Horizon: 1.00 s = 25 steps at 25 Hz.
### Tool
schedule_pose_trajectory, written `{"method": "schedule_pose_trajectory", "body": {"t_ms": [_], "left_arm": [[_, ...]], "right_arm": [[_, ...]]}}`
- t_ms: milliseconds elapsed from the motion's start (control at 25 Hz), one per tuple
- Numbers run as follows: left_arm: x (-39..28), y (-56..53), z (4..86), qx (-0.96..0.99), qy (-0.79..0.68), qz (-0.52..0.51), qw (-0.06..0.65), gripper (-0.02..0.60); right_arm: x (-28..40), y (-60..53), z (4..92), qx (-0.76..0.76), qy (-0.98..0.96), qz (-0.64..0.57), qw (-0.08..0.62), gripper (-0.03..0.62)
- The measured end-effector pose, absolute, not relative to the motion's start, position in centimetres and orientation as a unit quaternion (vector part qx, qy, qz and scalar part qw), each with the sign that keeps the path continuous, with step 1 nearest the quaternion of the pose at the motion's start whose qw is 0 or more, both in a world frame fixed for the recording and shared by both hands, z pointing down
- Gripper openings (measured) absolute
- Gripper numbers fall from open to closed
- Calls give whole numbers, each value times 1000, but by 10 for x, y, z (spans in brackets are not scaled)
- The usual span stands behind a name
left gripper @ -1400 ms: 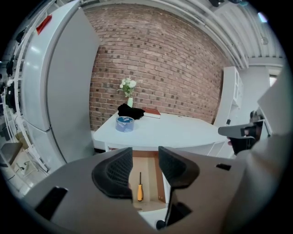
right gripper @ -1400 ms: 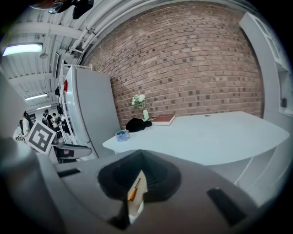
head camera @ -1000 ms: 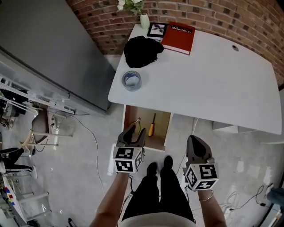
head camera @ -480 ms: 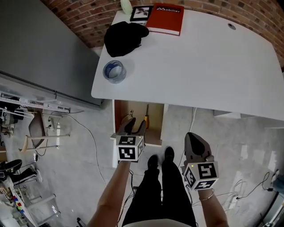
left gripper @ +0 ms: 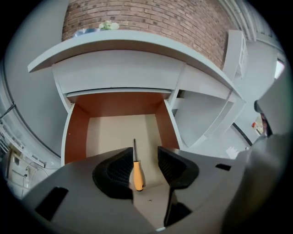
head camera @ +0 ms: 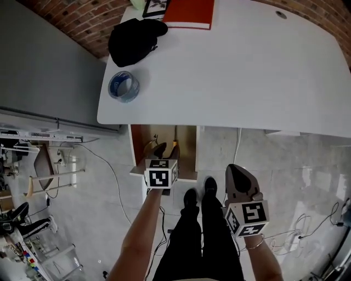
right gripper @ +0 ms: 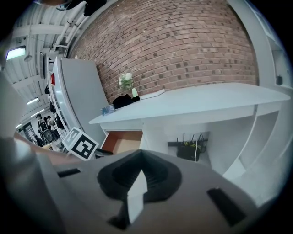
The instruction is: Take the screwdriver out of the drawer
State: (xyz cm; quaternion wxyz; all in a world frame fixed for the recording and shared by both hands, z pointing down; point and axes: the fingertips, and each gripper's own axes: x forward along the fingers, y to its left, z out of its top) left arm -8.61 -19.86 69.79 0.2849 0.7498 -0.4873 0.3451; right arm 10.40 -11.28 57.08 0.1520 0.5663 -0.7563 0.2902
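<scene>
Hovering left gripper [head camera: 161, 149] jaws spread over screwdriver [left gripper: 136, 165] in drawer [left gripper: 114, 105]; right gripper [right gripper: 138, 176] jaws together (white desk [head camera: 247, 71], brick wall [right gripper: 183, 50]).

— What lies on the white table [head camera: 247, 71]?
— Everything sits at its left end: a black cloth [head camera: 131, 39], a red book [head camera: 189, 13] near it, a framed picture [head camera: 155, 6] at the far edge, and a roll of tape [head camera: 123, 86] nearer the front.
— And below?
— An open drawer [left gripper: 75, 132] with brown walls. The screwdriver [left gripper: 137, 172] lies on its pale bottom, orange handle toward the front.
</scene>
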Motion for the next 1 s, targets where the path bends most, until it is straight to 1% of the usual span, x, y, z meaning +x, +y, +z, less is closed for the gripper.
{"method": "schedule_pose_trajectory", "body": {"t_ms": [720, 1000], "left_arm": [[-91, -209, 804, 695, -460, 449, 323, 158], [-94, -209, 829, 672, -456, 476, 337, 158]], "right_arm": [[108, -102, 612, 564, -743, 321, 162, 2], [109, -105, 619, 559, -745, 324, 166, 2]]}}
